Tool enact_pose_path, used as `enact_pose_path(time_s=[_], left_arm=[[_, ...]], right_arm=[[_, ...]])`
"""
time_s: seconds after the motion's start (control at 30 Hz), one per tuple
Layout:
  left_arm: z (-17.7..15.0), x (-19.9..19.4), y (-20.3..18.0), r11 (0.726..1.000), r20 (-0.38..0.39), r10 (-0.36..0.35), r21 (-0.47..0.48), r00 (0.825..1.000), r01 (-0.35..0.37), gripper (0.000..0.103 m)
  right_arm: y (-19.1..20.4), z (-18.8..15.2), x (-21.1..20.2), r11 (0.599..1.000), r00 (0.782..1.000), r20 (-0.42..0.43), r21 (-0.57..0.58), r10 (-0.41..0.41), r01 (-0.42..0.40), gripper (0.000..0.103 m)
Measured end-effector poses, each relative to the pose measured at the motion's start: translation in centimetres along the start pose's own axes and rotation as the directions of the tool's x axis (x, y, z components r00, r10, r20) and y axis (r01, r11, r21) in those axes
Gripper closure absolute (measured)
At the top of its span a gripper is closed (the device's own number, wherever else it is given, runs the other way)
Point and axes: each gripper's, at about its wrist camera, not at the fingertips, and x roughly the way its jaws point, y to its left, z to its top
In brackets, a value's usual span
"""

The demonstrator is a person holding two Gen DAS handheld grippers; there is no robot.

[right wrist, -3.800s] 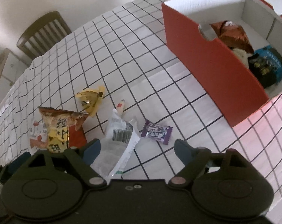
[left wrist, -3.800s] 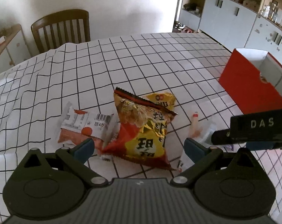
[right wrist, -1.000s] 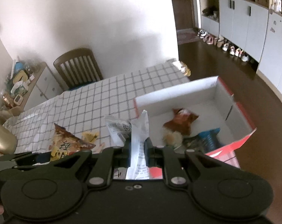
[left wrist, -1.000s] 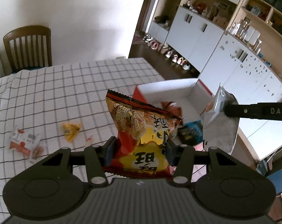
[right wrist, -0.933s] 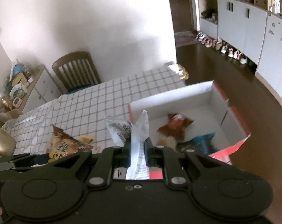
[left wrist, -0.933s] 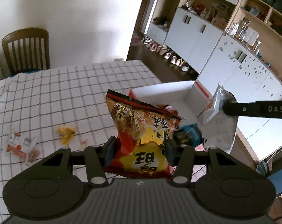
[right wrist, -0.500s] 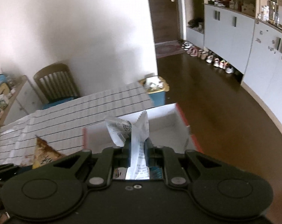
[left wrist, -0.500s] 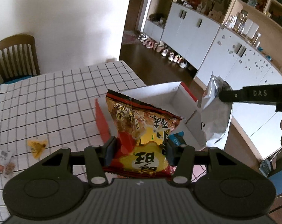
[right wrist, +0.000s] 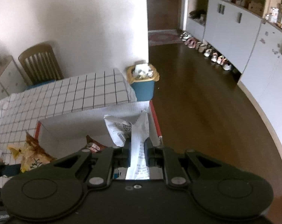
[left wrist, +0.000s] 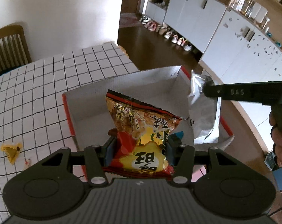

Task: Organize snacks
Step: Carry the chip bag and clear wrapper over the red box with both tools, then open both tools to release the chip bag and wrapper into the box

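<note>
Over the red box (left wrist: 122,91), at about six o'clock in my left wrist view, my left gripper (left wrist: 139,150) has its jaws clenched on the lower part of a red and yellow chip bag (left wrist: 141,128), which stands upright and hides most of the box floor. At three o'clock my right gripper (left wrist: 204,87) pinches the top edge of a silver packet (left wrist: 204,115) that hangs down near the box's right wall; from its own camera the jaws are squeezed tight on that thin packet (right wrist: 138,141), with a brown wrapper (right wrist: 93,145) already lying inside the box. On the bench (left wrist: 38,93), a small yellow wrapper (left wrist: 11,149) waits at nine o'clock. My worry is the drop: the silver packet dangles close to the right rim, so letting go there could send it over the edge to the floor. The puffy chip bag could also land on the rim and tip back onto the bench if I release it too near the left wall.
</note>
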Motion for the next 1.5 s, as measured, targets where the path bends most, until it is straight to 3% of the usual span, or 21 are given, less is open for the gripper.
enact_pose_path(time_s=[0.37,0.63,0.9,0.97,1.07,1.23,1.33,1.5], left_arm=[[-0.4,4.3,-1.3,1.0,-0.09,0.0,0.0,0.996,0.0,0.05],[-0.7,6.3,-2.1,1.0,-0.121,0.01,0.023,0.993,-0.008,0.05],[-1.3,7.0,-2.3,0.999,-0.131,0.032,0.028,0.991,-0.028,0.049],[-1.5,6.8,-2.4,0.999,-0.127,0.036,0.028,0.991,-0.033,0.048],[-1.5,6.6,-2.7,0.999,-0.115,0.037,0.035,0.993,-0.033,0.036],[-1.7,5.3,-2.9,0.999,-0.089,0.037,0.041,0.995,-0.033,0.034],[-2.0,4.6,-2.8,0.999,-0.08,0.037,0.035,0.996,-0.035,0.027],[-2.5,3.1,-2.3,0.999,-0.057,0.03,0.025,0.998,-0.028,0.027]], right_arm=[[1.6,0.1,6.3,0.987,0.995,-0.088,-0.16,-0.045,0.03,0.091],[1.2,-0.4,7.5,0.989,0.991,-0.126,-0.142,-0.047,0.029,0.086],[0.7,-0.9,6.2,0.992,0.991,-0.135,-0.124,0.007,-0.024,0.079],[0.8,-0.9,5.7,0.992,0.991,-0.135,-0.12,0.025,-0.041,0.075],[1.2,-1.1,4.8,0.991,0.991,-0.127,-0.124,0.04,-0.056,0.066],[1.4,-1.4,3.4,0.99,0.992,-0.109,-0.119,0.06,-0.073,0.056],[1.4,-1.5,2.5,0.99,0.993,-0.094,-0.114,0.072,-0.082,0.05],[1.7,-2.0,1.0,0.989,0.994,-0.066,-0.118,0.085,-0.092,0.04]])
